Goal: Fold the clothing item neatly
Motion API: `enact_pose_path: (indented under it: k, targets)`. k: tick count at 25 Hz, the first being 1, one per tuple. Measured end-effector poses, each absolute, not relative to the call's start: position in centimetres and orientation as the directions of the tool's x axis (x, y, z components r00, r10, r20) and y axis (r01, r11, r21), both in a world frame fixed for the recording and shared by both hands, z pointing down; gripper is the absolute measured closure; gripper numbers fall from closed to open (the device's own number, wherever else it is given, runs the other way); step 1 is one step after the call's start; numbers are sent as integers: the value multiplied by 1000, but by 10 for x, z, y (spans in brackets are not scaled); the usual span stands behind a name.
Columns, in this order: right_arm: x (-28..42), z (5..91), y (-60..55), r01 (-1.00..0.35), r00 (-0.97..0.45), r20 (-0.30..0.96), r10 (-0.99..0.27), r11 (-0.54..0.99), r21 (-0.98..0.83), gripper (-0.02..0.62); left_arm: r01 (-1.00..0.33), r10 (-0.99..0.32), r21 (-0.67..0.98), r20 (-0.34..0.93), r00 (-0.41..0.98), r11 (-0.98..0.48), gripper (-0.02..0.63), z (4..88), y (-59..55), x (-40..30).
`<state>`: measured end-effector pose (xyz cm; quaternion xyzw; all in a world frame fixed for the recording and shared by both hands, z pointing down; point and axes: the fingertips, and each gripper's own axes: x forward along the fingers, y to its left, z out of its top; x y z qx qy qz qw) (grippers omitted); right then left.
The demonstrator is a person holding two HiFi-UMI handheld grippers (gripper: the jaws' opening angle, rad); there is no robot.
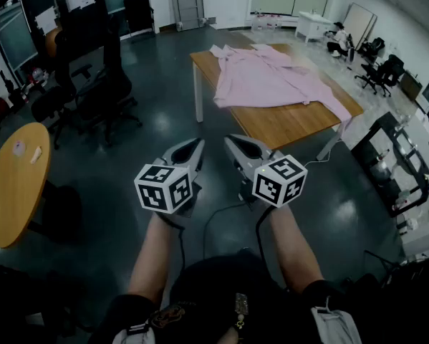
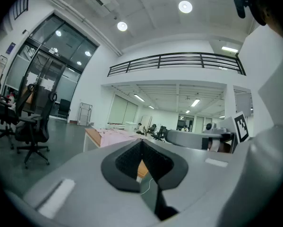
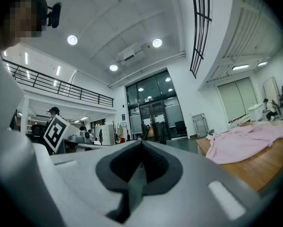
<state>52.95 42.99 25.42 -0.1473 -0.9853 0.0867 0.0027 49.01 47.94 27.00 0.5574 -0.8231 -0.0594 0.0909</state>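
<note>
L tongs [image 1: 198,145] & R tongs [image 1: 229,141] level, side by side, closed

A rectangular wooden table [image 1: 286,124] stands on a dark floor [image 1: 321,213]. Black office chairs [image 1: 107,84] stand left of it, with a round wooden table [image 1: 13,185] farther left. Beyond it are a metal rack [image 1: 188,4] and a seated person [image 1: 339,40].

pink shirt [image 1: 271,77]: 1 | rectangular table [image 1: 286,124]: 1 | round table [image 1: 13,185]: 1 | left tool [image 1: 197,144] + right tool [image 1: 229,141]: 2
</note>
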Motion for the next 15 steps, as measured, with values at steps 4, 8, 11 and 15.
enact_pose_path:
  k: [4,8,11,15]
  targets:
    - [525,257,428,286,-957,-15,288,942,-176,592,-906,-929,205,82,-360,369,598,271,478,486]
    - [523,256,429,287,-957,-24,288,939,-192,592,-906,-930,208,81,-359,368,598,270,478,484]
    - [519,257,429,287,-957,-16,289,939,-188,592,-905,-930,212,80,-360,368,598,270,477,480]
    - [513,259,422,284,-958,-7,288,940,-189,592,-903,-929,217,78,-363,371,598,270,473,473]
